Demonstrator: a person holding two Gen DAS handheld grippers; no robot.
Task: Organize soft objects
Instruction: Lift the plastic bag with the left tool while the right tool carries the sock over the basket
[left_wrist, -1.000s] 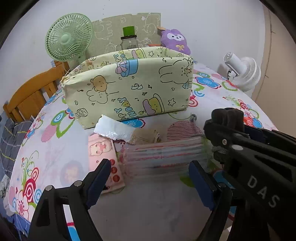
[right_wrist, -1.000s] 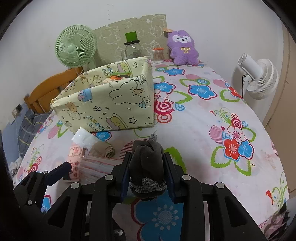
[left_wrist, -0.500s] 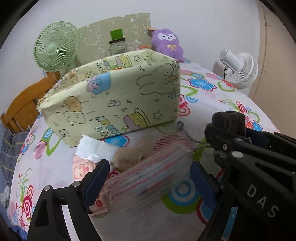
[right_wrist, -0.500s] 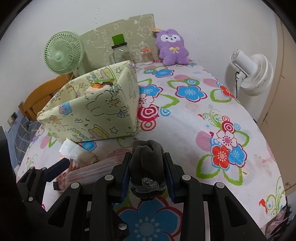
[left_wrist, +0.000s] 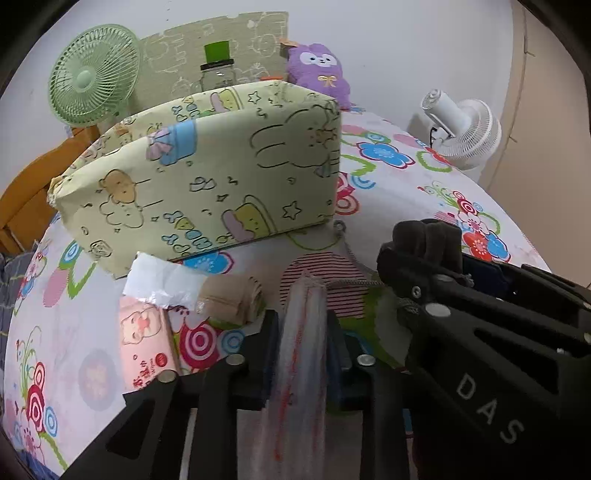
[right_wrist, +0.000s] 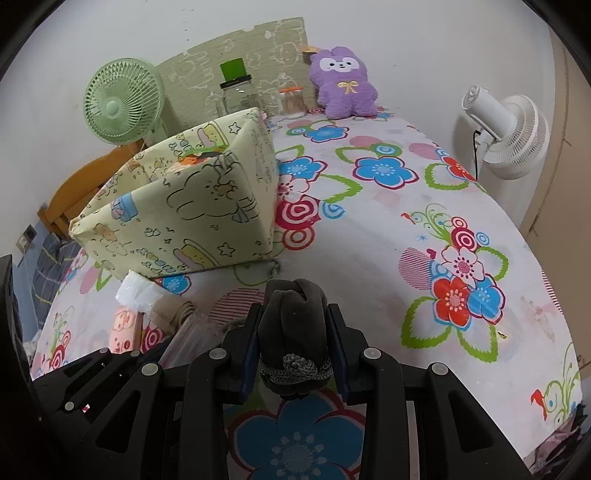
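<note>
My left gripper (left_wrist: 303, 325) is shut on a clear plastic packet with red stripes (left_wrist: 301, 373), which stands on edge between the blue pads just above the flowered tablecloth. My right gripper (right_wrist: 293, 328) is shut on a dark grey rolled cloth bundle (right_wrist: 295, 314) tied with a grey cord; it also shows at the right of the left wrist view, bundle (left_wrist: 428, 236) included. Behind both stands a pale yellow cartoon-print fabric box (left_wrist: 207, 177), open at the top. A beige roll (left_wrist: 232, 299), a white plastic wrap (left_wrist: 162, 277) and a pink tissue pack (left_wrist: 146, 347) lie in front of the box.
At the back are a green fan (right_wrist: 122, 107), a glass jar with a green lid (right_wrist: 236, 92) and a purple plush (right_wrist: 343, 88). A white fan (right_wrist: 506, 136) stands past the table's right edge. A wooden chair (left_wrist: 22, 199) is at the left.
The left jaws have closed on the plastic packet, which lay flat between the open fingers before and now stands on edge. The right gripper keeps the dark bundle.
</note>
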